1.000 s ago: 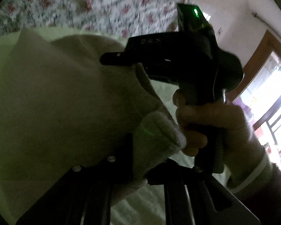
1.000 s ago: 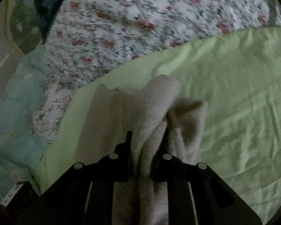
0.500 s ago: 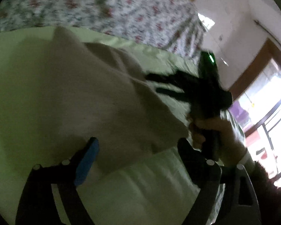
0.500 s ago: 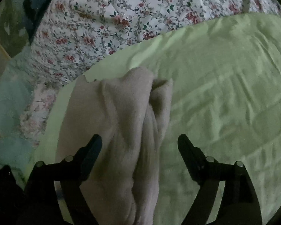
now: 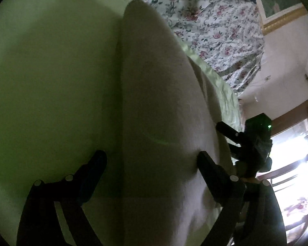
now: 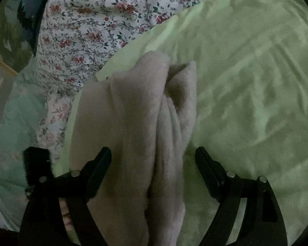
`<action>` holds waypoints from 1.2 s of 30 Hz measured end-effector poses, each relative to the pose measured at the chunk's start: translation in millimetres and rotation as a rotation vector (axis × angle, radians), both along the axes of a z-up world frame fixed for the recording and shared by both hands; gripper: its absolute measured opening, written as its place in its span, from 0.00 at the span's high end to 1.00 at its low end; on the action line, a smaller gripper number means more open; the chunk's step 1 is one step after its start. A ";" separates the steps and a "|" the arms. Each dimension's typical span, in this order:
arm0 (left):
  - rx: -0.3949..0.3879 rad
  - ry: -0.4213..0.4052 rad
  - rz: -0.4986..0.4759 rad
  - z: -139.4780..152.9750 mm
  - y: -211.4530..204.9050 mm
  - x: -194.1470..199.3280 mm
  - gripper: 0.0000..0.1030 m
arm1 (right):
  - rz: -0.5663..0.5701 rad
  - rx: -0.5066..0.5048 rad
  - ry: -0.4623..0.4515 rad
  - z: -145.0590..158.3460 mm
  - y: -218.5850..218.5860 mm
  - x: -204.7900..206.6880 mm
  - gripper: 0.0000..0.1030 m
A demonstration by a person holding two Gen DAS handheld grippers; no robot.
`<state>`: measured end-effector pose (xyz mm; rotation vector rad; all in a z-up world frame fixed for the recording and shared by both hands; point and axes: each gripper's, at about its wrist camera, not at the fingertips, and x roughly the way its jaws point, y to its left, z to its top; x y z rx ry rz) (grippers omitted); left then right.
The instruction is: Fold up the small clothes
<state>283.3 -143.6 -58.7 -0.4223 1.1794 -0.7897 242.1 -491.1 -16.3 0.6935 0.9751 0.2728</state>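
Currently my left gripper [image 5: 152,162] was opening over the beige garment [image 5: 160,102]; right gripper [image 6: 153,156] stood apart, gripping nothing. I judged the bunched fold [image 6: 170,106] could slump open on the green sheet [image 6: 246,71].

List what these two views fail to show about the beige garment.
- Left wrist view: beige garment too blurred and dim to tell its type; its near end runs off the bottom edge.
- Right wrist view: garment's near end leaves the bottom edge; bunched folds hide inner layers.
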 end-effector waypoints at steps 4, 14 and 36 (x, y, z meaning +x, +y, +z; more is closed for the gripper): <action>0.013 -0.049 -0.051 -2.4 -17.7 5.3 0.36 | 0.019 0.008 0.016 -3.7 4.4 8.3 0.21; 0.035 -0.148 -0.054 45.2 29.3 -29.2 0.58 | 0.056 -0.006 -0.028 22.9 59.3 -8.7 0.70; 0.056 -0.063 0.098 11.2 189.0 -84.1 0.36 | 0.228 0.086 -0.020 -10.1 202.7 -51.1 0.67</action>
